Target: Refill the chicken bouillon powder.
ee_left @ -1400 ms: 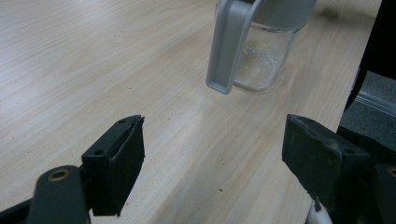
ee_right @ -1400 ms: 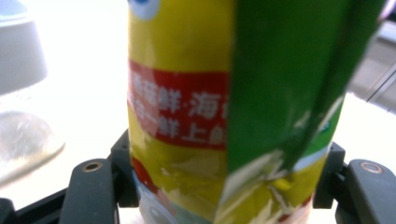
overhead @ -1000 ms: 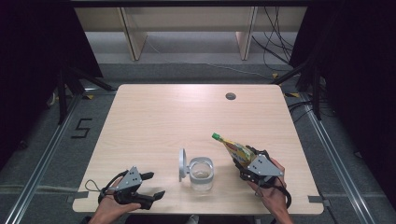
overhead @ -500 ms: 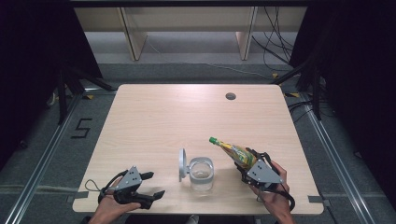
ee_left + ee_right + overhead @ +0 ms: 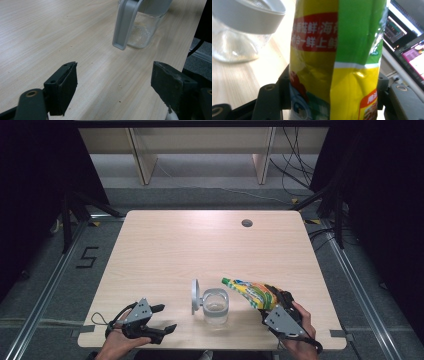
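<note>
A yellow and green snack packet hangs tilted above the table's front right, its narrow end pointing left at the jar. My right gripper is shut on its lower half; in the right gripper view both pads press the packet from the sides. The clear glass jar with a grey rim stands near the front edge, its grey lid swung open on the left. A little pale residue lies in the jar. My left gripper rests at the front left, open and with nothing in it, aimed at the jar.
The wooden table has a small round cable hole at the back right. Beyond its far edge are a wooden shelf frame and floor cables. Lit screens show behind the packet in the right gripper view.
My right gripper has drawn back toward the near edge with the packet. The packet lies flatter, and its tip is closer to the jar's mouth. The left gripper has kept still.
</note>
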Motion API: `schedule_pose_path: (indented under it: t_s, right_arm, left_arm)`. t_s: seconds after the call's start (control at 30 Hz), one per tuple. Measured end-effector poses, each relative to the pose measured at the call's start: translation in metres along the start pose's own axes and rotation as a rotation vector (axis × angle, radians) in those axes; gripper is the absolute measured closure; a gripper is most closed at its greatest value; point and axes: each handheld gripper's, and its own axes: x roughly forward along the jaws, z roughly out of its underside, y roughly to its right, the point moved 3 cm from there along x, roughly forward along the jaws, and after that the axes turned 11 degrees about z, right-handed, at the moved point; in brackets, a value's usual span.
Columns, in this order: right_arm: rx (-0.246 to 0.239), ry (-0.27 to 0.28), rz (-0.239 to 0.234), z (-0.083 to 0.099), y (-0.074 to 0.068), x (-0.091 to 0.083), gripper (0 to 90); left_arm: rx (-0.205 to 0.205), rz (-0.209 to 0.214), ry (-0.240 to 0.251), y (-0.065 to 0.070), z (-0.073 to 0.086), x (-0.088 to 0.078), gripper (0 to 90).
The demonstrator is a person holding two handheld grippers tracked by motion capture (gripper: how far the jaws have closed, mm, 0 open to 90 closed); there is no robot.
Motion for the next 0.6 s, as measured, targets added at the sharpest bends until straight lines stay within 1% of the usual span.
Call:
schedule_pose_path:
  t_s: [0.07, 0.1, 0.13, 0.17, 0.2, 0.23, 0.27, 0.3, 0.37, 0.4, 0.43, 0.47, 0.5, 0.53, 0.57, 0.6]
  right_arm:
    - [-0.035, 0.001, 0.003, -0.0014, -0.0023, -0.0021, 41.1]
    - [-0.042, 0.0, -0.012, -0.002, -0.0038, -0.0029, 41.2]
    - [-0.058, 0.003, 0.001, -0.0027, -0.0037, -0.0037, 41.2]
    - [-0.078, 0.006, 0.001, -0.0035, -0.0046, -0.0041, 41.2]
    - [-0.062, -0.001, -0.002, -0.0036, -0.0063, -0.0054, 41.2]
    - [-0.082, 0.004, 0.006, -0.0039, -0.0058, -0.0049, 41.2]
    - [-0.095, 0.0, 0.003, -0.0044, -0.007, -0.0054, 41.2]
    - [-0.126, 0.005, 0.014, -0.0053, -0.0062, -0.0054, 41.3]
    - [-0.104, 0.001, 0.015, -0.0055, -0.0079, -0.0072, 41.2]
    - [-0.111, 0.003, 0.017, -0.0059, -0.0077, -0.0073, 41.3]
    - [-0.141, 0.01, 0.02, -0.0069, -0.0069, -0.0071, 41.3]
    - [-0.132, -0.004, 0.024, -0.0065, -0.008, -0.008, 41.3]
    - [-0.125, -0.003, 0.019, -0.0067, -0.0089, -0.0086, 41.3]
    - [-0.162, 0.008, 0.019, -0.0079, -0.0072, -0.0083, 41.3]
    - [-0.151, -0.003, 0.026, -0.0076, -0.0081, -0.009, 41.3]
    - [-0.186, 0.008, 0.027, -0.0089, -0.0071, -0.0088, 41.3]
  left_arm:
    - [-0.009, 0.003, 0.005, 0.0005, 0.0, 0.0003, 20.7]
    - [-0.009, 0.003, 0.005, 0.0005, 0.0, 0.0004, 20.7]
    - [-0.009, 0.0, 0.001, 0.0005, 0.0001, 0.0, 20.7]
    - [-0.002, 0.001, -0.001, 0.0001, 0.0, -0.0002, 20.7]
    - [-0.002, 0.002, -0.004, 0.0001, 0.0001, -0.0004, 20.7]
    - [-0.014, 0.004, -0.008, 0.0004, 0.0005, -0.0004, 20.7]
    - [-0.012, -0.004, 0.004, 0.0003, 0.0005, 0.0004, 20.7]
    - [-0.012, -0.005, 0.005, 0.0004, 0.0005, 0.0004, 20.7]
    - [-0.013, -0.005, 0.006, 0.0004, 0.0005, 0.0003, 20.7]
    - [-0.012, -0.005, 0.005, 0.0003, 0.0006, 0.0002, 20.7]
    - [-0.013, -0.004, 0.005, 0.0003, 0.0005, 0.0003, 20.7]
    - [-0.011, -0.005, -0.001, 0.0005, 0.0004, -0.0004, 20.7]
    - [-0.001, 0.001, 0.003, -0.0002, 0.0004, 0.0001, 20.7]
    - [-0.002, 0.001, 0.004, -0.0001, 0.0003, 0.0001, 20.7]
    - [-0.013, 0.004, -0.008, 0.0005, 0.0005, -0.0004, 20.7]
    - [-0.012, -0.007, 0.007, 0.0004, 0.0005, 0.0006, 20.7]
